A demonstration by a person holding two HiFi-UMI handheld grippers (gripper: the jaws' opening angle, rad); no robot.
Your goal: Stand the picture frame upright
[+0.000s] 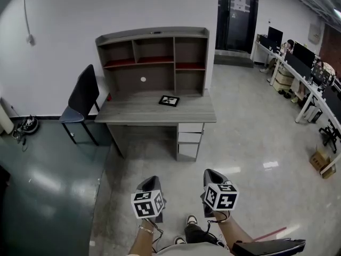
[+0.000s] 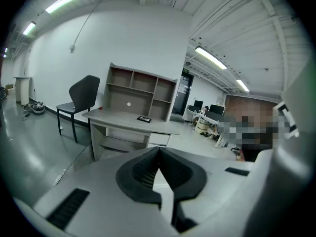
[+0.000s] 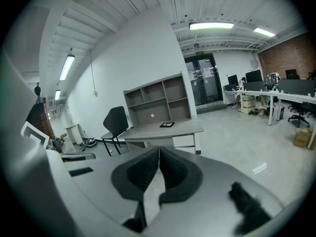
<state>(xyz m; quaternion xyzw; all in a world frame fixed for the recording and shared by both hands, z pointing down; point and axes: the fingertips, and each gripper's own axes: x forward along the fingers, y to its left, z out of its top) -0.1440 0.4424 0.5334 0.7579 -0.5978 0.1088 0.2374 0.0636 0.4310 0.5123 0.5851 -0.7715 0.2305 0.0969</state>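
A dark picture frame point(image 1: 169, 101) lies flat on the grey desk point(image 1: 133, 111), right of its middle, in front of the shelf unit. It shows small in the left gripper view point(image 2: 144, 119) and in the right gripper view point(image 3: 167, 125). Both grippers are far from the desk, held low over the floor near the person's feet. My left gripper point(image 1: 151, 185) is shut with nothing between its jaws point(image 2: 158, 150). My right gripper point(image 1: 212, 176) is also shut and empty point(image 3: 159, 149).
A dark chair point(image 1: 82, 103) stands at the desk's left. The desk has drawers point(image 1: 189, 138) on its right side. A row of white desks with monitors point(image 1: 306, 73) runs along the far right. A cardboard box point(image 1: 321, 159) sits on the floor at right.
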